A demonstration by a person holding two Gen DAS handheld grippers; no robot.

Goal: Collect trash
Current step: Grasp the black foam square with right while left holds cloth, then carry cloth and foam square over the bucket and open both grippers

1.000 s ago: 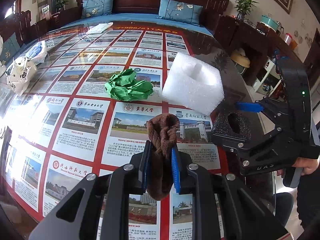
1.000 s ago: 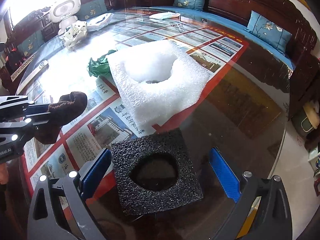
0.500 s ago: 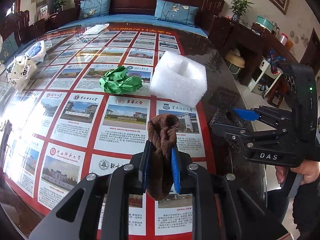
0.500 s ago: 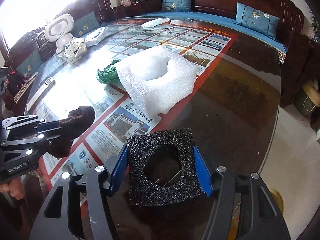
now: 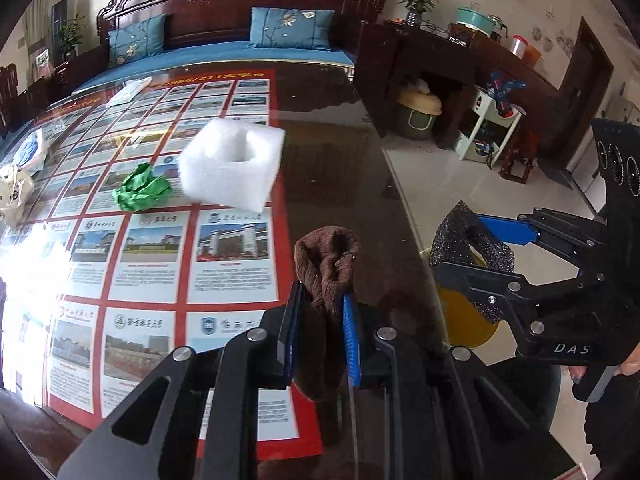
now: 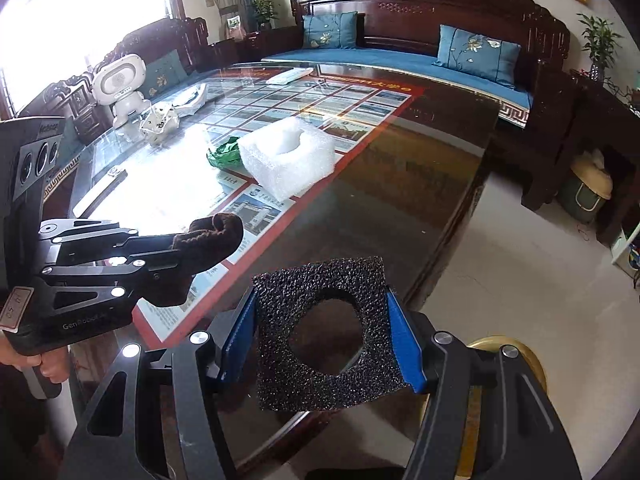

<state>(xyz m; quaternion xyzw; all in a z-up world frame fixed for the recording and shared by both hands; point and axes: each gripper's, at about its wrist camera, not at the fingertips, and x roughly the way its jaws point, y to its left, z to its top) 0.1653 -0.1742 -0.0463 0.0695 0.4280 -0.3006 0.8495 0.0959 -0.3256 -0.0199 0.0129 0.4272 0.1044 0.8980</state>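
Four pieces of trash show: two held and two lying on the desk (image 6: 440,168). The left tool (image 5: 320,320) pinches a brown sock (image 5: 326,276), a soft knitted roll gripped upright between blue pads, its rumpled open end sticking up above them; seen from the right wrist, the same sock (image 6: 208,236) juts out of the left tool (image 6: 176,254) above the desk's near part. The right tool (image 6: 320,336) is closed on one black foam (image 6: 324,336), a coarse, porous square slab with a round hole through its middle, clamped by its two opposite edges between blue pads and held off the desk's edge, over the floor; from the left wrist the black foam (image 5: 472,256) hangs in the right tool (image 5: 480,256) above a round yellow bin (image 5: 464,320). On the desk lie one white foam (image 5: 230,166), a bubbly, blocky square with a hollow scooped in its top, and just beside it one green paper (image 5: 142,192), crumpled into a wad. The desk is glossy dark glass over a red-bordered poster (image 5: 160,248) of many small photo panels. Farther off on it stand one white toy robot (image 6: 120,88) and a white crumpled bag (image 6: 160,122). Behind is a carved dark wood bench (image 6: 400,0) with two blue cushions.
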